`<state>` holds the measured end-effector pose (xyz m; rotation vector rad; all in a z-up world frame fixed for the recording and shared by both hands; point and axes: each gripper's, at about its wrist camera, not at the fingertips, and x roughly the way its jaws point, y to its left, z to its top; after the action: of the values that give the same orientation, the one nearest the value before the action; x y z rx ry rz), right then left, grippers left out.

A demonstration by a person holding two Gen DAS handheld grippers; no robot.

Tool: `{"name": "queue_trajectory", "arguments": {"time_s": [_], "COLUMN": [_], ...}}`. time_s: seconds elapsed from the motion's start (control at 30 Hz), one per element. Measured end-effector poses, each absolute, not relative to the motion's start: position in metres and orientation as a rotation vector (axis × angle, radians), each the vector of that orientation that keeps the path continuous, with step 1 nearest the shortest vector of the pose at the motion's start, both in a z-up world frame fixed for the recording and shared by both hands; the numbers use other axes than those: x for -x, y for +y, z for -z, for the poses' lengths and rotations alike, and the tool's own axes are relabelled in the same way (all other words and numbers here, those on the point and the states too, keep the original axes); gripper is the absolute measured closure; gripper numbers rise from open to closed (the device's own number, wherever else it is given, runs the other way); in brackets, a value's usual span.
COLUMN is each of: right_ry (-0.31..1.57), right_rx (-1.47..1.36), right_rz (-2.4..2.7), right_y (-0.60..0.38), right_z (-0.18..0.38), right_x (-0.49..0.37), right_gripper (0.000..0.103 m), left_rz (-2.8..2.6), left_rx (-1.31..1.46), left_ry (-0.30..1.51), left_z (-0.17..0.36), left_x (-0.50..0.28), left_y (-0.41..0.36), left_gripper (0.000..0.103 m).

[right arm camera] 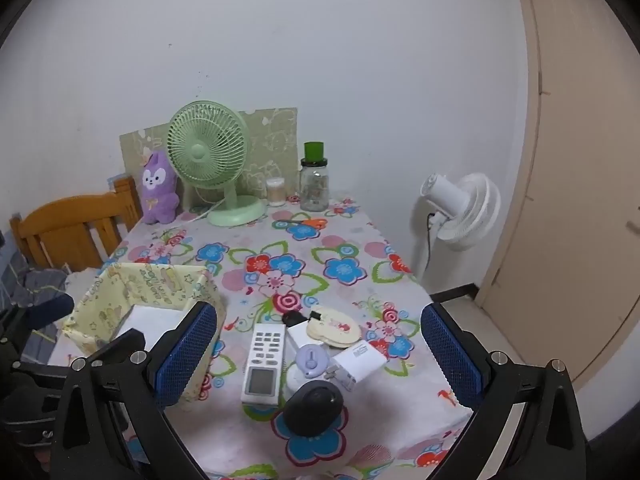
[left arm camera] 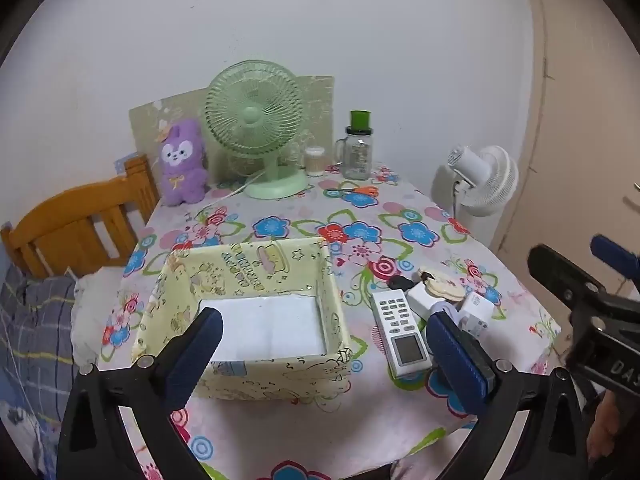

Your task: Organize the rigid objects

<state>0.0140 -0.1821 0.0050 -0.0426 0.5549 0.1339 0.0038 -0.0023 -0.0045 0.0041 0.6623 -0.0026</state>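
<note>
The table [right arm camera: 352, 240] is covered with a matt cloth printed with flowers, and on it the storage box [left arm camera: 240, 280] looks like soft printed fabric with a smooth white floor. Right of the box, the remote control [right arm camera: 264, 364] and charger [right arm camera: 360, 360] are smooth white plastic, the mouse [right arm camera: 314, 404] matt black. Beyond the box stand a fuzzy plush toy [left arm camera: 182, 164], a glossy green plastic fan [left arm camera: 256, 128] and a clear glass jar [left arm camera: 358, 156].

The remote [right arm camera: 263, 364] lies right of the basket [right arm camera: 100, 312] on the table [right arm camera: 400, 420].
</note>
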Motion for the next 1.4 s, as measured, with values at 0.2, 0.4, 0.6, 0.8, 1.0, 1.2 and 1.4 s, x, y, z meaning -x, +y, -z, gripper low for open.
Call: {"name": "queue_trajectory", "arguments": {"time_s": [0.2,0.4,0.6,0.8,1.0,1.2,1.4], "right_ry": [0.544,0.564,0.572,0.540,0.547,0.549,0.545], "right_rx": [0.059,0.019,0.020,0.017,0.036,0.033,0.042], "right_rz": [-0.137,-0.160,-0.155,-0.148,-0.148,-0.151,-0.143], "right_y": [-0.176,-0.178,-0.177,-0.177,-0.175,-0.175,-0.174], "right_z": [-0.008,-0.008,-0.003,-0.003,-0.002,-0.001,-0.001], "right_x": [-0.012,-0.014,-0.015,-0.011,-0.013,-0.014,-0.016], "right_gripper": [0.000,0.000,0.000,0.000,0.000,0.000,0.000], "left_rz": [0.020,0.021,-0.001,-0.019,-0.036,-0.038,-0.037], "left_rx": [0.006,0.027,0.028,0.006,-0.009,0.004,0.015], "left_ry": [0.639,0.619,0.619,0.606,0.591,0.596,0.596], "left_z": [0.003,0.004,0.008,0.008,0.009,0.008,0.009], "left_x": [-0.002,-0.001,-0.001,0.000,0.002,0.000,-0.002], "left_y": [-0.001,0.000,-0.001,-0.006,-0.010,-0.010,-0.010], "left_gripper": [0.000,0.000,0.000,0.000,0.000,0.000,0.000]}}
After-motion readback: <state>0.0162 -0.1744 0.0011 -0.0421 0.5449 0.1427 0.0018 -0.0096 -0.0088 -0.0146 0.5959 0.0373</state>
